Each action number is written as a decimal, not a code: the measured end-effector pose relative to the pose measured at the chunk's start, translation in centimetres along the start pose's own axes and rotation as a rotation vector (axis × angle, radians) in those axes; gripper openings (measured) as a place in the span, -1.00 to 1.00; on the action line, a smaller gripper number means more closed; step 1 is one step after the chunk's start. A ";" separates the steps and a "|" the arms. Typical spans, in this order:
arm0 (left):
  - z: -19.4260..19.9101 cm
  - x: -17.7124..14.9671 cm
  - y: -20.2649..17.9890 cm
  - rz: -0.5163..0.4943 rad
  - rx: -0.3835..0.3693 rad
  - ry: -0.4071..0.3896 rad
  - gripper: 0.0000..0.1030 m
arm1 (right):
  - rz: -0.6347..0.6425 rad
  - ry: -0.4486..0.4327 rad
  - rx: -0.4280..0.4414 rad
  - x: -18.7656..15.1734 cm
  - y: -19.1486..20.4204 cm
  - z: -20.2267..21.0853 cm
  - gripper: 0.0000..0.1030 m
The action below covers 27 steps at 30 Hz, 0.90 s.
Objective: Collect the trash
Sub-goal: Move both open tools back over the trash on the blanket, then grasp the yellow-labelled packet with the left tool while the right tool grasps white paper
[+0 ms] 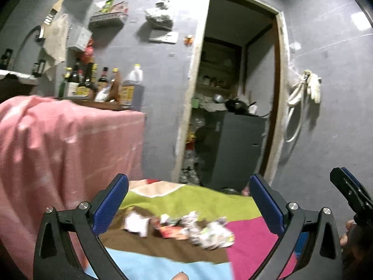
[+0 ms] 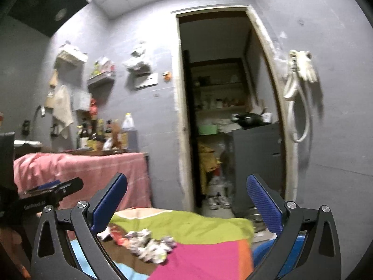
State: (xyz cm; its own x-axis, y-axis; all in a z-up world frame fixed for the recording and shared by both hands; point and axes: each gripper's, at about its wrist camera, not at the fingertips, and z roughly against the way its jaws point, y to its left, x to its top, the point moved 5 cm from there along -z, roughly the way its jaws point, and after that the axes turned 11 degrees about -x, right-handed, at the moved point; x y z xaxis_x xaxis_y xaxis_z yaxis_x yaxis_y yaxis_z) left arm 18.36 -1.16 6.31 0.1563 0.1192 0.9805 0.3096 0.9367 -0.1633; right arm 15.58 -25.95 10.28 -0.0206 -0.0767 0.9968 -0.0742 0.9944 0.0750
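Several crumpled wrappers and paper scraps (image 1: 186,228) lie in a heap on a table under a patchwork cloth (image 1: 191,200) of green, brown, pink and light blue. The heap also shows in the right wrist view (image 2: 149,245). My left gripper (image 1: 188,200) is open and empty, raised above and just short of the heap. My right gripper (image 2: 186,200) is open and empty, above the heap's right side. The right gripper shows at the left view's far right (image 1: 349,191); the left gripper shows at the right view's left edge (image 2: 53,189).
A counter draped in pink cloth (image 1: 58,144) stands to the left with several bottles (image 1: 93,81) on top. Beyond the table is a doorway (image 1: 233,93) with a dark cabinet (image 1: 237,149) and shelves. A blue bin (image 2: 263,252) sits low right of the table.
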 end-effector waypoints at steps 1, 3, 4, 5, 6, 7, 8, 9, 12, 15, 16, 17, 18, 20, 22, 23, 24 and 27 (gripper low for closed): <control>0.2 -0.4 0.7 -0.001 0.015 0.008 0.97 | 0.011 0.012 0.014 -0.5 0.6 -0.3 1.00; 0.4 -1.1 2.1 0.000 0.037 0.028 0.97 | 0.037 0.047 0.039 -1.8 2.0 -1.0 1.00; 0.4 -1.3 2.8 0.000 0.048 0.041 0.97 | 0.045 0.060 0.047 -2.3 2.4 -1.2 1.00; 0.4 -1.8 3.5 -0.002 0.059 0.054 0.97 | 0.057 0.082 0.056 -3.0 3.0 -1.7 1.00; 0.3 -2.2 4.2 -0.005 0.071 0.068 0.97 | 0.064 0.098 0.062 -3.5 3.2 -2.0 1.00; 0.2 -2.5 4.5 -0.004 0.076 0.078 0.97 | 0.079 0.126 0.066 -4.3 3.7 -2.6 1.00; -0.1 -3.2 5.2 0.003 0.084 0.099 0.97 | 0.088 0.144 0.068 -4.9 3.9 -3.0 1.00; -0.3 -3.7 5.6 0.012 0.088 0.114 0.97 | 0.097 0.176 0.072 -5.6 4.2 -3.6 1.00; -1.3 -4.9 6.5 0.021 0.103 0.160 0.97 | 0.111 0.263 0.060 -7.4 4.3 -5.5 1.00; -2.5 -6.0 7.3 0.031 0.118 0.205 0.97 | 0.125 0.315 0.058 -8.6 4.5 -6.8 1.00; -2.9 -6.3 7.6 0.039 0.121 0.217 0.97 | 0.134 0.333 0.061 -9.1 4.7 -7.3 1.00; -3.4 -6.8 7.9 0.052 0.125 0.234 0.96 | 0.144 0.350 0.064 -9.5 4.8 -7.9 0.99; -3.8 -7.1 8.2 0.063 0.123 0.246 0.96 | 0.151 0.365 0.072 -9.9 5.0 -8.3 0.98; -4.7 -7.6 9.1 0.084 0.124 0.275 0.96 | 0.163 0.387 0.088 -10.5 5.4 -9.0 0.86; -5.6 -8.1 9.7 0.098 0.126 0.305 0.95 | 0.187 0.417 0.103 -11.2 6.0 -9.7 0.57; -6.0 -8.2 10.0 0.103 0.129 0.318 0.95 | 0.195 0.432 0.112 -11.6 6.2 -10.1 0.53; -6.4 -8.3 10.3 0.107 0.132 0.331 0.95 | 0.196 0.448 0.126 -12.0 6.4 -10.4 0.45; -7.6 -8.7 11.1 0.116 0.140 0.365 0.86 | 0.211 0.493 0.145 -13.1 7.0 -11.3 0.21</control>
State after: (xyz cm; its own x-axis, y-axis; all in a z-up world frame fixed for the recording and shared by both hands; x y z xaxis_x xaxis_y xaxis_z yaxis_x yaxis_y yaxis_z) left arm 27.53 5.66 -4.85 0.5130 0.1260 0.8491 0.1439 0.9625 -0.2298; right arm 26.56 -17.15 -2.00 0.4164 0.2003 0.8868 -0.2557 0.9618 -0.0972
